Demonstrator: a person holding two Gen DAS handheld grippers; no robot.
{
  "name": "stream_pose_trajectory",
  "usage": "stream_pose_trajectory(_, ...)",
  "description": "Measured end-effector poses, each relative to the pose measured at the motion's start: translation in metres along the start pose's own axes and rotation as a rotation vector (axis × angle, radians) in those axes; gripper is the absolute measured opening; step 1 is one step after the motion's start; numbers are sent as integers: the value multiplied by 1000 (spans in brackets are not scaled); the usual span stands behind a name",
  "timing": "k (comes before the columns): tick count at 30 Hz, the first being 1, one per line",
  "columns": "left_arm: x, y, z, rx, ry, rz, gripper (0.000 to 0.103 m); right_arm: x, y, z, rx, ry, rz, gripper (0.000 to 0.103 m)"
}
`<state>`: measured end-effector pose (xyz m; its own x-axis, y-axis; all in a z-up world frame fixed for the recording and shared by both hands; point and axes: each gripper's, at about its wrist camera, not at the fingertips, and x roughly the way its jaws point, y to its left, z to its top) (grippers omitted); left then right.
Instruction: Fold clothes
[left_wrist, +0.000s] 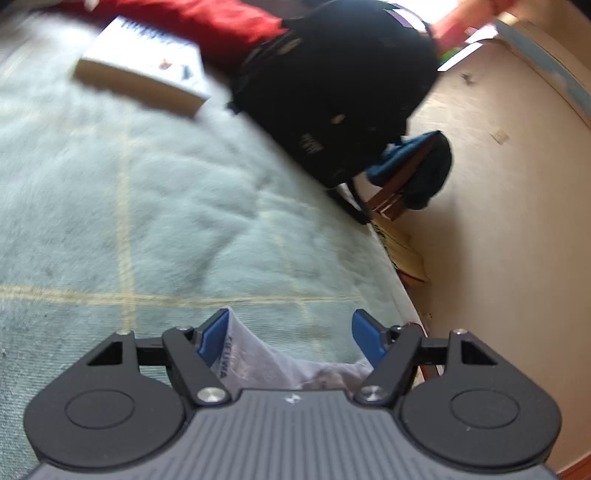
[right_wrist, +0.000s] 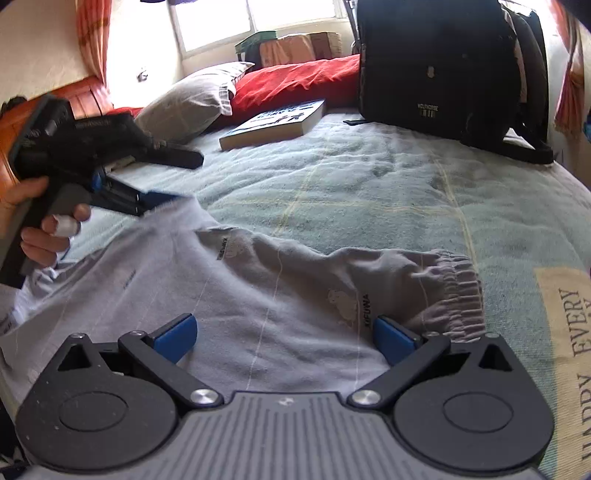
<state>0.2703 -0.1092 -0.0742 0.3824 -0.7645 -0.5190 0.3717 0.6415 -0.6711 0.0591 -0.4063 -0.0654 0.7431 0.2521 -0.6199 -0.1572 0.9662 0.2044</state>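
The left gripper (left_wrist: 291, 338) gapes over a grey garment (right_wrist: 258, 295) corner, clamping nothing. Only the right view shows it spread, the right gripper (right_wrist: 286, 338) wide open above.

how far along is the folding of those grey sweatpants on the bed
Barely started. The grey sweatpants lie rumpled on the blanket, no neat fold visible. In hand: left gripper at the cloth's far edge; right gripper open over the waistband. Folding itself remains.
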Motion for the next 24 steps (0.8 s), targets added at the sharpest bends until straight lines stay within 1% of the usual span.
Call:
stream_pose_trajectory(2, -12, -7, -4, 69, -28, 59, 71, -1, -2, 1, 16, -2, 5, 103)
stream_pose_trajectory(4, -30, -17, -8, 111, -53, 72, 71, -2, -3, 2, 32, -5, 10, 103)
stream_pose_trajectory(6, -41, -35, -15, 182, -63, 43, 72, -9, -4, 7, 54, -19, 21, 103)
stream_pose_trajectory(7, -46, -45, -18, 220, -67, 26, 76, -13, -4, 10, 62, -33, 32, 103)
stream_pose_trajectory(9, -57, -64, -26, 296, -75, -9, 78, -21, -5, 16, 63, -75, 60, 103)
stream_pose_trajectory(11, -45, -68, -38, 298, -29, -41, 79, -21, -6, 22, 53, -87, 62, 103)
stream_pose_trajectory(12, -38, -69, -44, 293, -1, -57, 79, -17, -8, 23, 49, -78, 50, 103)
stream_pose_trajectory(13, -30, -64, -51, 274, 27, -21, 79, -11, -13, 22, 49, -61, 29, 103)
stream_pose_trajectory(14, -21, -56, -57, 249, 56, 32, 78, -6, -20, 20, 57, -39, -3, 102)
stream_pose_trajectory(15, -21, -54, -60, 238, 59, 56, 75, -2, -27, 17, 67, -24, -20, 98)
stream_pose_trajectory(16, -24, -53, -62, 232, 55, 71, 69, -2, -35, 13, 80, -24, -10, 92)
stream_pose_trajectory(18, -31, -50, -66, 218, 45, 99, 70, -10, -42, 12, 118, -31, 4, 92)
stream_pose_trajectory(20, -38, -48, -69, 205, 35, 128, 73, -21, -40, 16, 131, -36, -14, 93)
stream_pose_trajectory(21, -46, -54, -73, 236, 23, 131, 73, -27, -37, 17, 125, -41, -29, 93)
stream_pose_trajectory(22, -52, -62, -79, 291, 17, 140, 76, -33, -31, 17, 107, -51, -39, 93)
stream_pose_trajectory(24, -63, -79, -93, 410, 11, 165, 78, -44, -15, 13, 42, -59, -76, 93)
